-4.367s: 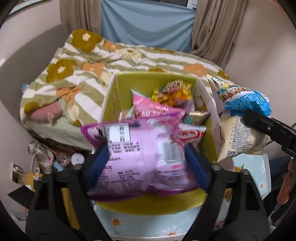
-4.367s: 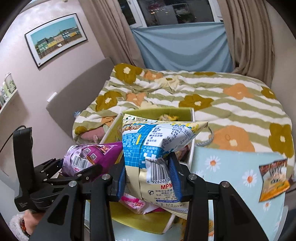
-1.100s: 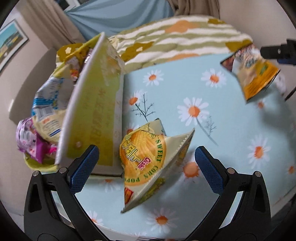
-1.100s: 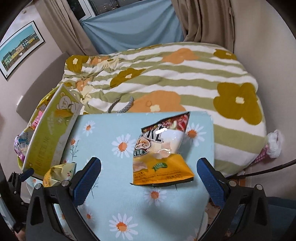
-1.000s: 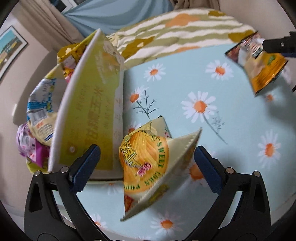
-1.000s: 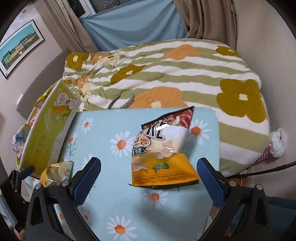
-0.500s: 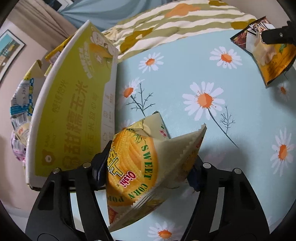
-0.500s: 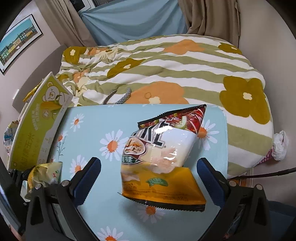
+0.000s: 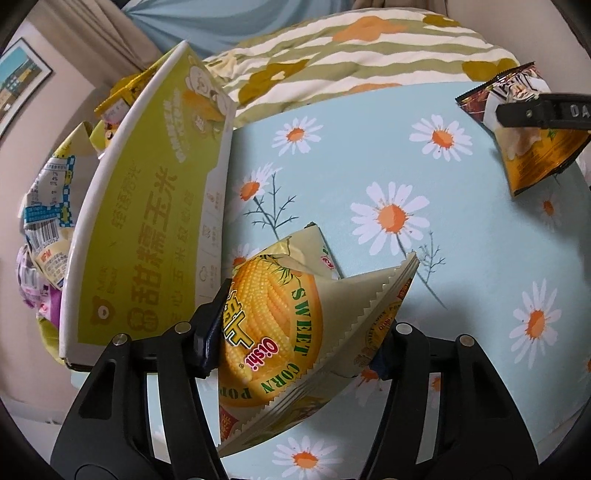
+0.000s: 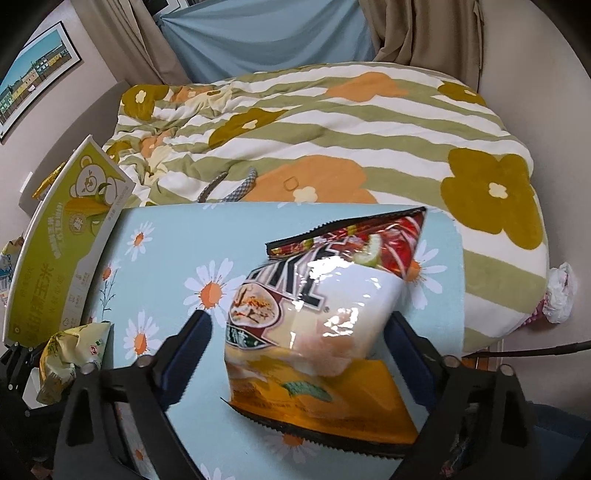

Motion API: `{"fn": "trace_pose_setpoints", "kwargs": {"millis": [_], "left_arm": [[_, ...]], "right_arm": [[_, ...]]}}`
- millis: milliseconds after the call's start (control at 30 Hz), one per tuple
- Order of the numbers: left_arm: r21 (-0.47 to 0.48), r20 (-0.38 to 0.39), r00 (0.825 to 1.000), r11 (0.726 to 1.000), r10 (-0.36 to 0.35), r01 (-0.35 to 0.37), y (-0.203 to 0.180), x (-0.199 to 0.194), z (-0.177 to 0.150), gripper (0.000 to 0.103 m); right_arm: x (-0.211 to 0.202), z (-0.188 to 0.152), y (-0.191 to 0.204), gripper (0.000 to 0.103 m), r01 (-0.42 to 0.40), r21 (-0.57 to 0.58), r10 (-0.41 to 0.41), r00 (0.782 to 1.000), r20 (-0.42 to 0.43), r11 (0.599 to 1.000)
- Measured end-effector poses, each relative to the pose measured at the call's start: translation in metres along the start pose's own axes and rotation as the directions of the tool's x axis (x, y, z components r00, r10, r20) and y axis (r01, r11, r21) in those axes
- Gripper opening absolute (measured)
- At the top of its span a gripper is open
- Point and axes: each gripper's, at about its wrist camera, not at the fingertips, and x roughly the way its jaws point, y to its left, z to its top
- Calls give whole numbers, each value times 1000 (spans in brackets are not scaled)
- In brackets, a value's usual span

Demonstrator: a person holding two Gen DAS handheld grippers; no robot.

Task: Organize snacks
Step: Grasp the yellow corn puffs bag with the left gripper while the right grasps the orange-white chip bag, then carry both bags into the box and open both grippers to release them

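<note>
Left tool (image 9: 295, 336) is closing on the puffy yellow foil sweet-corn popcorn bag (image 9: 280, 325); pads already touch both flanks, so it's a pinch across the belly, probably because the crimped seam end is too floppy to carry the load. Bag sits on the pale-blue daisy-print bench (image 9: 369, 155), just beside the tall yellow-green cardboard snack box (image 9: 147, 221), which looks like the destination, so the carry should be short. Right tool (image 10: 299, 350) is also closing, but its blue pads stand clear of the glossy orange-and-white chip bag with red top (image 10: 317, 317) lying flat between them; gap visible on both sides, nothing gripped yet. It straddles the mid-section, sensible for a slippery, air-filled pouch. That bag is near the bench's far-right edge, well apart from the box. Box already holds several packets (image 9: 48, 229) sticking out on its far side, so space looks tight; expect each new bag to need dropping in from above. Beyond the bench: green-and-white striped quilt with orange flowers (image 10: 332, 122) on a bed, then beige curtains (image 10: 424, 33).
</note>
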Motion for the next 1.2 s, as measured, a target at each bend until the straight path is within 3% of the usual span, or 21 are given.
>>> {"fn": "trace_pose_setpoints", "kwargs": {"millis": [167,200,233,467,767,1000,1200], "left_arm": [[-5,15,1000,1000,-5,5,-2,-5,4,59],[-5,19,1000,1000,-5,5,-2,-7,5,59],[-6,26,1000,1000,-6,6,-2,-9,6,59],[-36,67,997,999,-28,30,1,-36,18,59],[-121,222,975,991,-31,59,34,-110,48,59],[-176,343,939,982,-6,70,101,-157,68,59],[-213,375,927,975,14,71,179,-155,74,59]], "right_arm": [[5,0,-1,66,-31,2,31,999,-19,1000],[3,0,-1,57,-30,-1,30,999,-18,1000],[2,0,1,56,-27,-12,27,999,-20,1000],[-19,2,0,55,-42,-13,43,999,7,999],[-79,17,32,55,-106,-59,112,989,93,993],[-119,44,89,55,-171,-148,195,967,164,974],[-141,67,161,55,-206,-216,254,940,227,954]]}}
